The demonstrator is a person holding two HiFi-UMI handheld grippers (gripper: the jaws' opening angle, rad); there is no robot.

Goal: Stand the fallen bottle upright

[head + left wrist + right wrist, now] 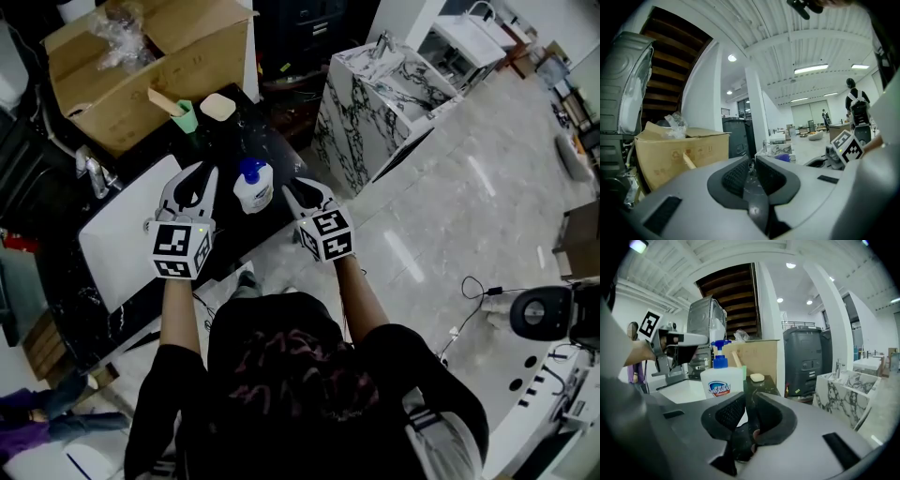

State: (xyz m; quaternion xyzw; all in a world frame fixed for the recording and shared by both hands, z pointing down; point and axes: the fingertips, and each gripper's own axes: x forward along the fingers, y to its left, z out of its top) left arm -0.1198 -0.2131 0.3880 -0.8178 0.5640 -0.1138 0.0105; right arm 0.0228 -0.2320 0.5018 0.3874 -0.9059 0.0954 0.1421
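A white soap bottle with a blue pump stands upright on the black counter, between my two grippers. In the right gripper view the bottle rises just beyond the jaws, a little left of them, apart from the pads. My left gripper hovers over the sink's right edge, left of the bottle; its jaws show a narrow gap with nothing in it. My right gripper sits close to the bottle's right side, also narrowly open and holding nothing.
A white sink basin with a faucet lies at the left. Behind the bottle are a green cup, a soap bar and a cardboard box. A marble-patterned cabinet stands at the right, across the floor gap.
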